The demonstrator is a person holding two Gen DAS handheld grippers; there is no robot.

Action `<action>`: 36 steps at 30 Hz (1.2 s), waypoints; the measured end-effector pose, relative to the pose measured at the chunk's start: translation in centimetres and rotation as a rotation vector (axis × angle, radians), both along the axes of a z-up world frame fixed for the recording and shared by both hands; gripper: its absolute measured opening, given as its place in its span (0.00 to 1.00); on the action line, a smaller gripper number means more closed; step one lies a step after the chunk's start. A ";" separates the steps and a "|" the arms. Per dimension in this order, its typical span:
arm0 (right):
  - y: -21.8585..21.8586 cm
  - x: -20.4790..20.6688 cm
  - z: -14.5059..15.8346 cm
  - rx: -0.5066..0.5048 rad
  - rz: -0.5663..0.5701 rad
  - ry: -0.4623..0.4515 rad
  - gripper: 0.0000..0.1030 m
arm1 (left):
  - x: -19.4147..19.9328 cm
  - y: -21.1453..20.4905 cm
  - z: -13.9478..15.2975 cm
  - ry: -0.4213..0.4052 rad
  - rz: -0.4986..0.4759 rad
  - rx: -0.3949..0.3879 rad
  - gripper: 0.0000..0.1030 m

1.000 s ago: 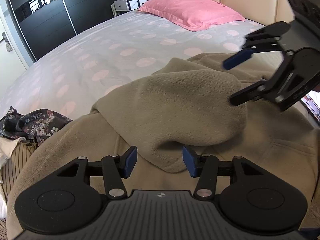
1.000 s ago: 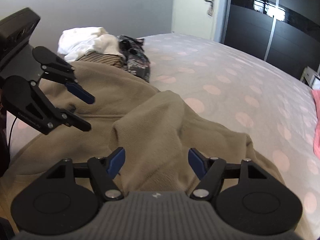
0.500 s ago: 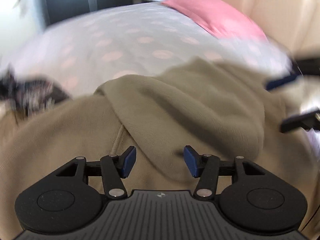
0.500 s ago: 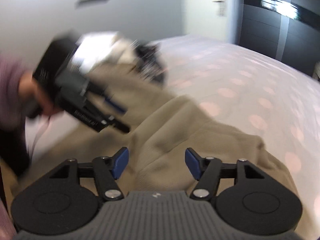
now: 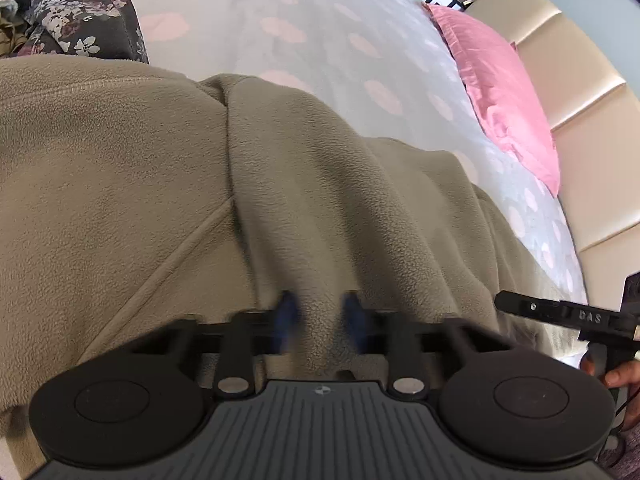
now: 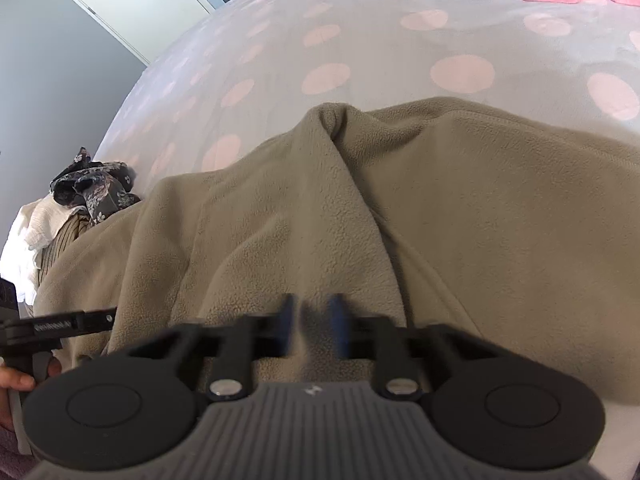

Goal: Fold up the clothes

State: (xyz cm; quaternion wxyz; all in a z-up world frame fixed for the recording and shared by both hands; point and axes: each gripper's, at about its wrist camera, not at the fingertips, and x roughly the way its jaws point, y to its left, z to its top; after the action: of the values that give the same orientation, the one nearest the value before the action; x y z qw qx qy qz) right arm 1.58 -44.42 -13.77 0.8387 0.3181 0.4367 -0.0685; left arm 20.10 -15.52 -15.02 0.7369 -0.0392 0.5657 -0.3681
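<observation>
A tan fleece hoodie (image 5: 280, 184) lies spread on the bed, its hood folded over the body; it also fills the right wrist view (image 6: 440, 208). My left gripper (image 5: 318, 322) is pressed low onto the fleece, its blue pads blurred and drawn partly together around a ridge of cloth. My right gripper (image 6: 310, 330) is likewise down on the fleece, its pads blurred and close together with cloth between them. Each gripper's side shows at the edge of the other's view (image 5: 568, 314) (image 6: 60, 326).
The bed has a grey sheet with pink dots (image 5: 320, 28) and a pink pillow (image 5: 504, 80) by the beige headboard (image 5: 580, 80). A dark floral garment (image 5: 72, 12) and white and striped clothes (image 6: 36, 224) lie piled at the bed's other end.
Both grippers have dropped from above the hoodie down onto the fleece and tilted downward. Their jaws have narrowed from wide open to close together around cloth.
</observation>
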 end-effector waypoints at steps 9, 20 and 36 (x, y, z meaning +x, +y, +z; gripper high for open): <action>-3.6 -1.5 1.0 -0.074 -0.209 0.009 0.00 | 2.0 5.7 1.1 -0.003 0.107 -0.098 0.04; -1.9 -1.8 2.9 -0.123 0.015 -0.105 0.16 | 1.0 6.9 2.9 -0.152 0.053 -0.016 0.31; 2.3 2.1 4.5 -0.230 0.350 -0.233 0.70 | -2.2 -0.2 1.2 -0.337 -0.351 0.052 0.58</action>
State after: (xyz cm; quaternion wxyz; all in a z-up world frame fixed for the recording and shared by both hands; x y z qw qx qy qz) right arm 3.68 -42.13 -9.25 0.9131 0.1458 0.3751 0.0659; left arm 17.89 -15.69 -13.80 0.7463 0.1406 0.4423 -0.4772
